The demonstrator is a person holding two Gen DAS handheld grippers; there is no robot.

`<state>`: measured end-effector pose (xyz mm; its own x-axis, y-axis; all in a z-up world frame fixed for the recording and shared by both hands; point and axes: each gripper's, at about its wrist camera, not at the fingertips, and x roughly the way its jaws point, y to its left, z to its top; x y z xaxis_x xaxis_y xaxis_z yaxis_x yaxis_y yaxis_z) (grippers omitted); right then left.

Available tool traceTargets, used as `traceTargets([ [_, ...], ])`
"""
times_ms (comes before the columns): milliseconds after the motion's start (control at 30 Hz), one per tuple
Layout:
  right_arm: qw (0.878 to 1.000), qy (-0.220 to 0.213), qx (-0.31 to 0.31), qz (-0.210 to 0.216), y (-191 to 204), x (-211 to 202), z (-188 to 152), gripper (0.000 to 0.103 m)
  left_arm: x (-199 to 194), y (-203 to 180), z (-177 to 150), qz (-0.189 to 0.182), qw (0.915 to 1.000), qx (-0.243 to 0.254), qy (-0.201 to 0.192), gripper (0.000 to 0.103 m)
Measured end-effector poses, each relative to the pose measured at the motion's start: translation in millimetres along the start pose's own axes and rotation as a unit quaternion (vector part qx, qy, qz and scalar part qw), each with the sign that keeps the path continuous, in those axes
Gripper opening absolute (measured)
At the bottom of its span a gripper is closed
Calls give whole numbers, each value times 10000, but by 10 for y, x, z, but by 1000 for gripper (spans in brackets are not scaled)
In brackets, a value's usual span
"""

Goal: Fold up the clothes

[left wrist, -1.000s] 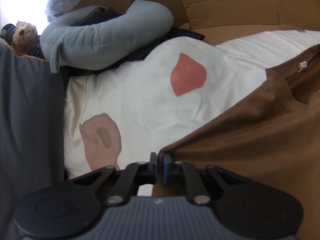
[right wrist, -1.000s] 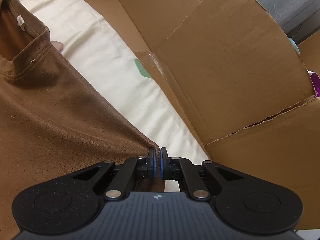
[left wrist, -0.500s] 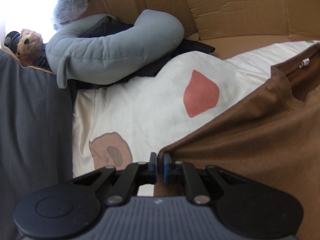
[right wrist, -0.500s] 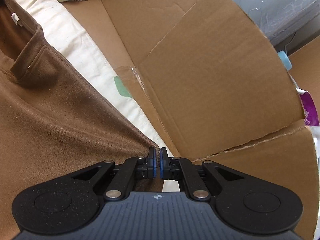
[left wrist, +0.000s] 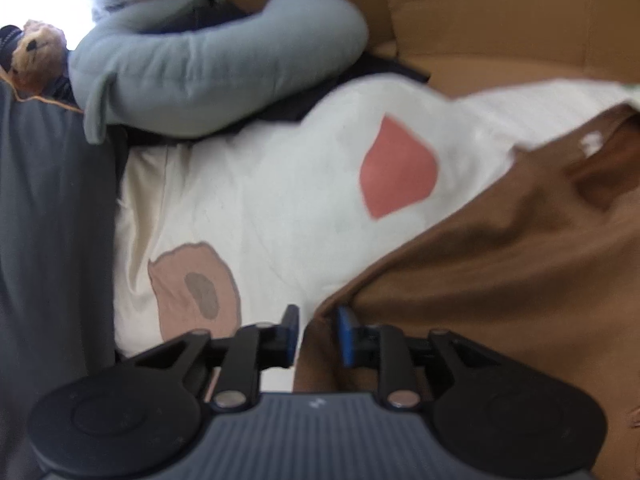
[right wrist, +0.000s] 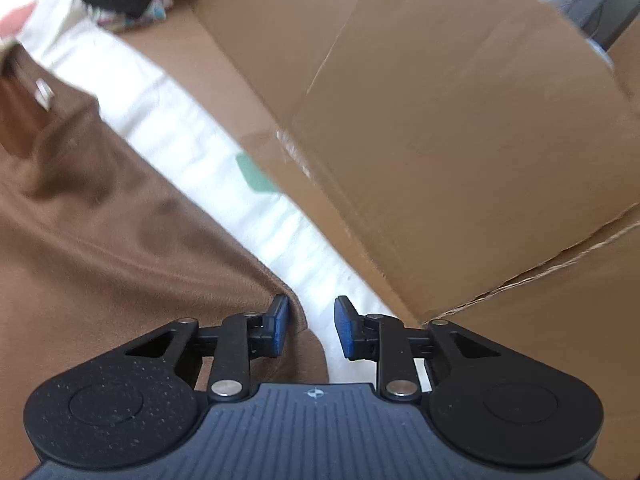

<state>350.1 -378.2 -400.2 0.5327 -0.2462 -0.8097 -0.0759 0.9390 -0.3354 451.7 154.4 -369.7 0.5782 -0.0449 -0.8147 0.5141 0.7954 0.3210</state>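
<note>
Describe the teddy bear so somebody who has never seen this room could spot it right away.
Start at the white sheet with the red patch and follow it up to the long grey-green pillow. Past the pillow's left end, in the far left corner by the bright light, sits the teddy bear. It is the only tan, furry thing with a face; everything beside it is smooth grey or dark cloth.

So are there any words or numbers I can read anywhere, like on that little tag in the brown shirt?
No words or numbers can be read anywhere.
White tag inside the collar of the brown shirt: too small and blurred to read in either view.
Small light mark on the right gripper's body: a symbol, not letters.
Cardboard: no print showing.
</note>
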Motion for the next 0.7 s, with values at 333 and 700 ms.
traceTargets([
  [333,9957,-609,119,691,189,-132,434,32,-94,-393,232,-464,9972,339,-470,40],
  [700,9900,-636,-74,1254,563,54,737,32,171,-737,535,-814,9932,652,-518,34],
])
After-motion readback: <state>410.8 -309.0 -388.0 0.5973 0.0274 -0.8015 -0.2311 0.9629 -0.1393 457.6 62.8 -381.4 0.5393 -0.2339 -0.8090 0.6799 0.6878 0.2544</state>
